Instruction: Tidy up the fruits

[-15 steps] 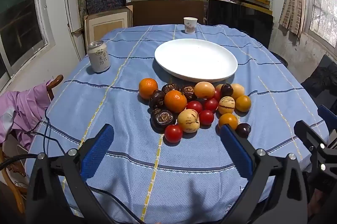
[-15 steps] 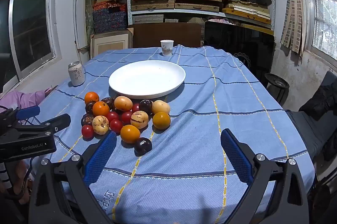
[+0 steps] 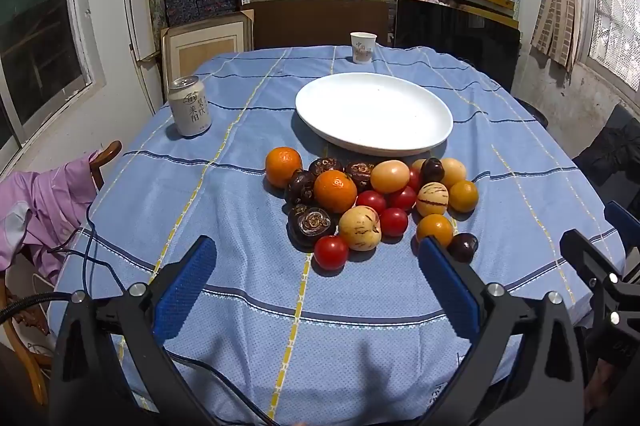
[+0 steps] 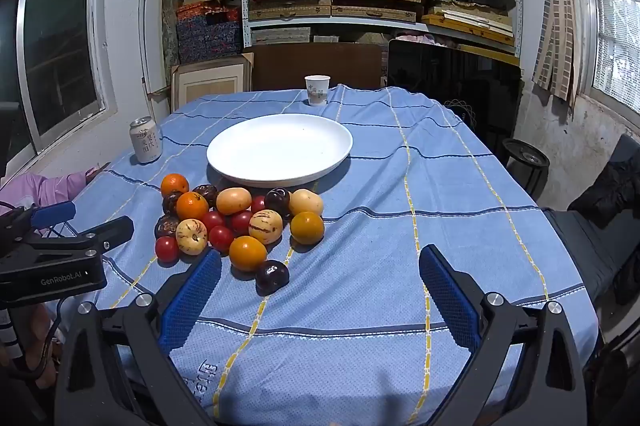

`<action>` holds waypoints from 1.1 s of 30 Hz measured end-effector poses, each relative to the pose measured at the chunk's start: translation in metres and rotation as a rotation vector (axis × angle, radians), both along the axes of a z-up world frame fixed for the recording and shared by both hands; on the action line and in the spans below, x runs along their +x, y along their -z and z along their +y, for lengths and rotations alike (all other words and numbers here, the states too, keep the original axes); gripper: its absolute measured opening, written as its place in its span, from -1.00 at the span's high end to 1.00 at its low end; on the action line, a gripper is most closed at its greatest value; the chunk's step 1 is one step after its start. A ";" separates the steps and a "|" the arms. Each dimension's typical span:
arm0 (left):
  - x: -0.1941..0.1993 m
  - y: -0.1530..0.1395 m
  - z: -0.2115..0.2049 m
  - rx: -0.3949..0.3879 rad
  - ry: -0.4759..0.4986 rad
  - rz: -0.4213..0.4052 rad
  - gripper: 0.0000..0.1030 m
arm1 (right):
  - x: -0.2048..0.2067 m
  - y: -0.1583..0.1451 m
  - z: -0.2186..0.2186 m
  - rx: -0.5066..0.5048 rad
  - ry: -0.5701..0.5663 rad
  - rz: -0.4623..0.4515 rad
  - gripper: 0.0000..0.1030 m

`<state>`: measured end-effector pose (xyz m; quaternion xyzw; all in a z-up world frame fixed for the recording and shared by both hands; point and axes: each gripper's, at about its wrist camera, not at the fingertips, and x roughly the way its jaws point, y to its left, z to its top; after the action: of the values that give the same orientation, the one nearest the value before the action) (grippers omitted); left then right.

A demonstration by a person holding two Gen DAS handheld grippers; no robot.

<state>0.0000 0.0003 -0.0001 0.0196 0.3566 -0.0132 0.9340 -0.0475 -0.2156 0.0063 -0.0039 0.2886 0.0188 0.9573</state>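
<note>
A heap of fruit lies on the blue tablecloth in front of an empty white plate: oranges, red tomatoes, striped yellow melons, dark plums and brown mangosteens. The heap and plate also show in the right wrist view. My left gripper is open and empty, just short of a red tomato. My right gripper is open and empty, with a dark plum between its fingers' line and the heap.
A drink can stands at the left of the table. A paper cup stands at the far edge. A chair with pink cloth is at the left. Shelves of boxes fill the back wall.
Both grippers have edged slightly forward toward the fruit; nothing was taken hold of.
</note>
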 end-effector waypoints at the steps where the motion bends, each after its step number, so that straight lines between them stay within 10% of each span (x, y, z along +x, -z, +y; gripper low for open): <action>1: 0.000 0.000 0.000 0.000 -0.001 0.000 -0.92 | 0.000 0.000 0.000 0.000 0.000 0.000 -0.93; 33: 0.000 0.003 0.007 0.000 0.000 0.002 -0.92 | -0.002 -0.001 0.002 0.001 -0.001 0.004 -0.93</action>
<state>0.0003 0.0072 -0.0035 0.0195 0.3577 -0.0132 0.9335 -0.0494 -0.2139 0.0069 -0.0037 0.2903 0.0194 0.9567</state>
